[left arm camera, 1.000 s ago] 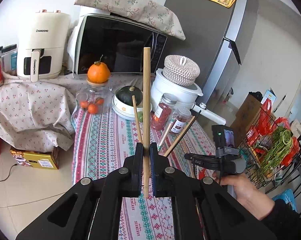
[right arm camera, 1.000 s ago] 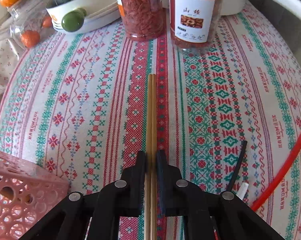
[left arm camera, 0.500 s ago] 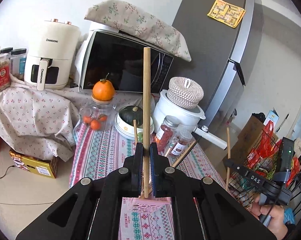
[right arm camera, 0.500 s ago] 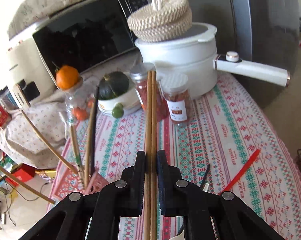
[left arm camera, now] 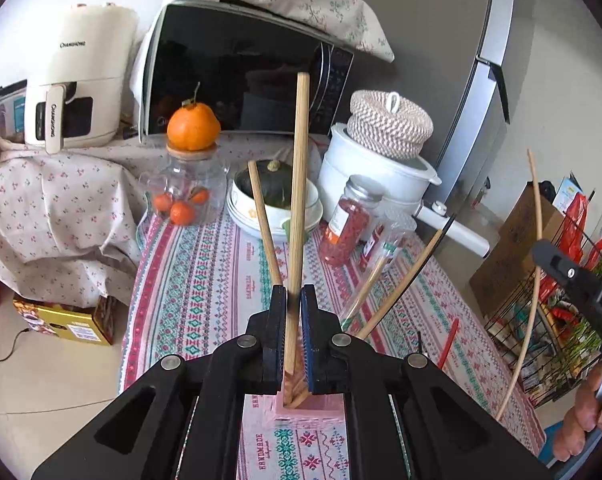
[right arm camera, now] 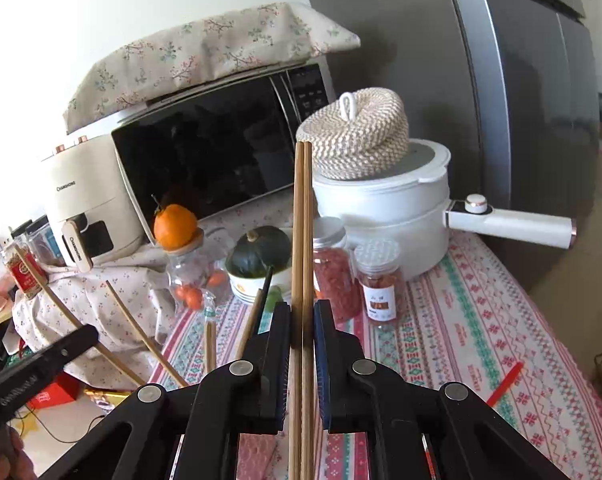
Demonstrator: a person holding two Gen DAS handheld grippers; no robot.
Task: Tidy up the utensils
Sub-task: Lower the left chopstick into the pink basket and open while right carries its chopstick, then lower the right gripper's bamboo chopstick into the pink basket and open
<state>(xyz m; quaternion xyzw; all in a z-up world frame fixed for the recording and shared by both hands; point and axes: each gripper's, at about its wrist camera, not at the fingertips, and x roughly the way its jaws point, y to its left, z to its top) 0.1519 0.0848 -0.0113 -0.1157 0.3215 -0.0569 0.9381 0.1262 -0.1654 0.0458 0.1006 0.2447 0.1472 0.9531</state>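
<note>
I get bright daylight in both views; the wall above the microwave (right arm camera: 221, 152) blows out white. The fridge (right arm camera: 501, 100) beside it stays dull grey. Fisheye bends edges, with dark corners beyond.

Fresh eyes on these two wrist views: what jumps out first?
The wooden sticks clamped upright in both tongs: the left tongs grip one chopstick whose lower end sits in a pink basket on the patterned tablecloth, and the right tongs grip a pair of chopsticks. Behind them, the orange on a glass jar and the woven lid on the white pot catch the eye.
</note>
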